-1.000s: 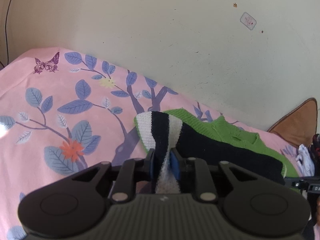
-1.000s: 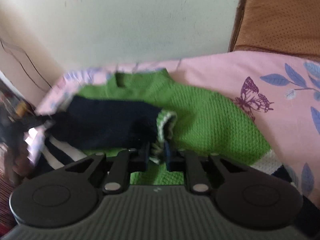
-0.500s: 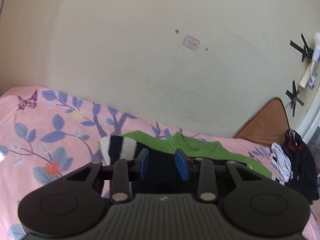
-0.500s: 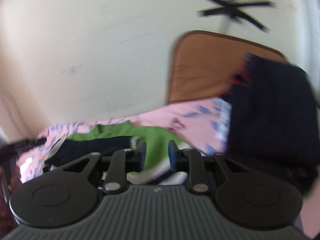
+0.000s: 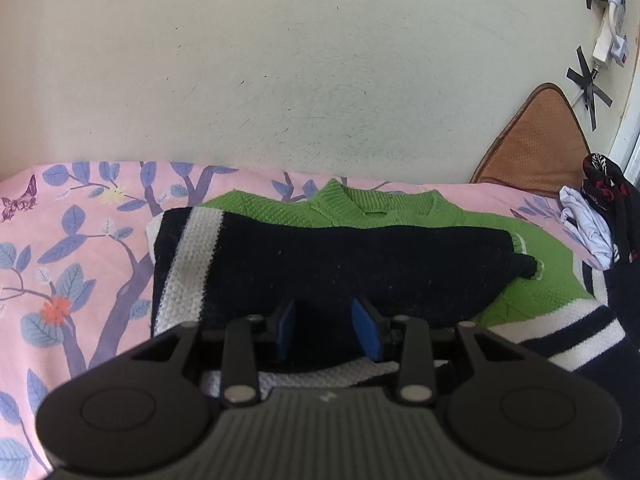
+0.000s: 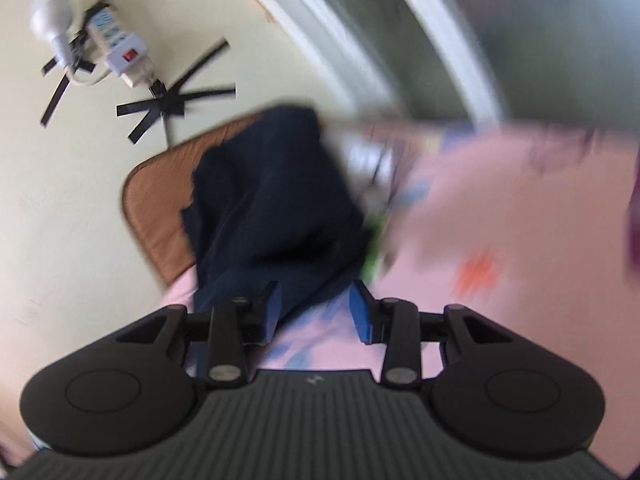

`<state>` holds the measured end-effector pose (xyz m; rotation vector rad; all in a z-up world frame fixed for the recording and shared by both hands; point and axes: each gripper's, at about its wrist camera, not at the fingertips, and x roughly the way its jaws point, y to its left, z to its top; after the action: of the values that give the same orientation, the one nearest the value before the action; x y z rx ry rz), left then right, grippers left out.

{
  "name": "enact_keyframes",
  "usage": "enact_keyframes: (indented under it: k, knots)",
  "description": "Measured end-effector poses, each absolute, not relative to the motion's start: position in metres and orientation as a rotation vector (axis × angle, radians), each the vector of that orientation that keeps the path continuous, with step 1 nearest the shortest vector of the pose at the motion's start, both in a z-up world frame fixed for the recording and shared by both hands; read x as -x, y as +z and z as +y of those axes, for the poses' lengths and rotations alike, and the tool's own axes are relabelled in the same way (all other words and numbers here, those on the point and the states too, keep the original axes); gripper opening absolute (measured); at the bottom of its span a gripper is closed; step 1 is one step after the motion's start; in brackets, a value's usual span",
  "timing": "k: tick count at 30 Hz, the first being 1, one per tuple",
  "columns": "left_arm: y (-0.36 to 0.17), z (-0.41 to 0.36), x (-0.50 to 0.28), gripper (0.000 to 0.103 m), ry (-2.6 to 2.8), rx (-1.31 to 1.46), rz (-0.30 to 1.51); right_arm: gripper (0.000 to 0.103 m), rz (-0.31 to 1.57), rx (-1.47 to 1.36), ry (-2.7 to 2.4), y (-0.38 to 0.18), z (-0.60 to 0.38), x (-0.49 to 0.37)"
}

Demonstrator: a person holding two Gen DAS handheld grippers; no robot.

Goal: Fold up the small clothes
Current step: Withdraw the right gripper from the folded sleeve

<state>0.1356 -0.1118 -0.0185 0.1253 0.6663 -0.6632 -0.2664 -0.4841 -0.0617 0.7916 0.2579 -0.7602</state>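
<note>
A green knitted sweater [image 5: 376, 210] lies flat on the pink floral sheet [image 5: 80, 240]. Its black sleeve with white stripes [image 5: 360, 260] is folded across the body. My left gripper [image 5: 324, 328] hovers just over the near edge of that sleeve. Its jaws are opening, and the blue pads press on nothing. In the blurred right wrist view my right gripper [image 6: 314, 316] is over the pink sheet [image 6: 500, 220], its jaws opening with nothing between them. A heap of dark navy cloth [image 6: 276, 208] lies just ahead of it. The sweater is out of that view.
A brown cushion [image 5: 536, 148] leans against the cream wall at the bed's far right corner. Loose white and dark clothes [image 5: 600, 208] are piled in front of it. A power strip [image 6: 120, 52] and a bulb are taped to the wall. A window frame rises on the right.
My left gripper let go of the striped sleeve end and pulled back. My right gripper released the green-cuffed sleeve, rolled and swung right, away from the sweater, towards the dark heap.
</note>
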Motion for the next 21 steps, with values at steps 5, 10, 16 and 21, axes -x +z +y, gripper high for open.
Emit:
enact_keyframes:
  k: [5, 10, 16, 21]
  knots:
    - [-0.019, -0.112, -0.137, 0.036, -0.666, -0.128, 0.664, 0.064, 0.463, -0.208, -0.699, -0.056, -0.469, 0.232]
    - [-0.019, -0.112, -0.137, 0.037, -0.669, -0.121, 0.666, 0.062, 0.611, 0.075, -0.569, -0.073, -0.471, 0.193]
    - [-0.019, -0.111, -0.139, 0.037, -0.672, -0.117, 0.668, 0.008, 0.799, -0.014, -0.404, -0.058, -0.484, 0.172]
    - [-0.019, -0.114, -0.137, 0.041, -0.674, -0.136, 0.664, 0.008, 0.702, -0.474, -0.157, 0.007, -0.487, 0.214]
